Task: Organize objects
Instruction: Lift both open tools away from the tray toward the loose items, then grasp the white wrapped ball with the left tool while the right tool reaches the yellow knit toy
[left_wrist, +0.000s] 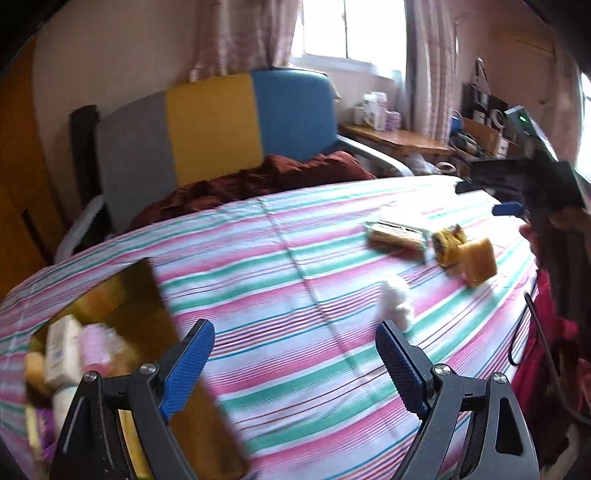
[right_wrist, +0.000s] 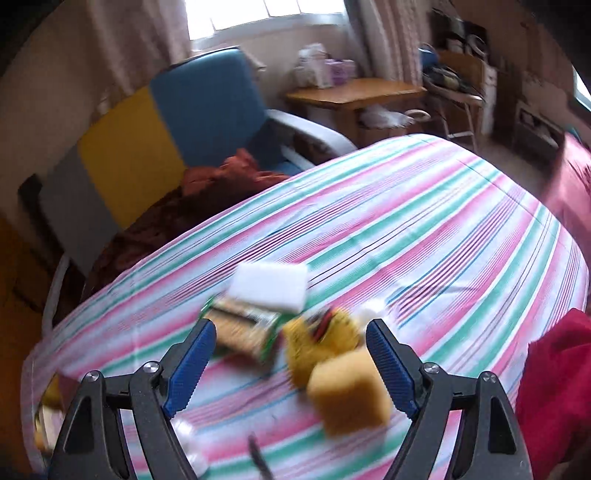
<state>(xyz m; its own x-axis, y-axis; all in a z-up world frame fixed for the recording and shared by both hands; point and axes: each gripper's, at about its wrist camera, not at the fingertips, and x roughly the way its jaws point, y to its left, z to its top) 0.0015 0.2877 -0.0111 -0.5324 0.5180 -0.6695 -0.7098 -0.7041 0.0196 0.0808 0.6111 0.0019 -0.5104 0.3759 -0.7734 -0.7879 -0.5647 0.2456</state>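
Observation:
Loose items lie on a striped bedsheet (left_wrist: 295, 240). They are a yellow sponge (right_wrist: 347, 391), a yellow toy-like object (right_wrist: 321, 339), a green and tan packet (right_wrist: 243, 328) and a white block (right_wrist: 269, 284). My right gripper (right_wrist: 291, 328) hovers open just above them with nothing between its fingers. In the left wrist view the same sponge (left_wrist: 480, 262) and packet (left_wrist: 397, 236) lie at the right, with a small white object (left_wrist: 395, 302) nearer. My left gripper (left_wrist: 295, 332) is open and empty beside a brown cardboard box (left_wrist: 122, 295) that holds several items. Both views are motion-blurred.
A grey, yellow and blue chair (left_wrist: 210, 122) stands behind the bed with a dark red blanket (left_wrist: 258, 181) on it. Past it is a wooden table (right_wrist: 354, 92) under the window. The right gripper (left_wrist: 487, 197) shows at the upper right. Red cloth (right_wrist: 554, 387) lies at the bed's right edge.

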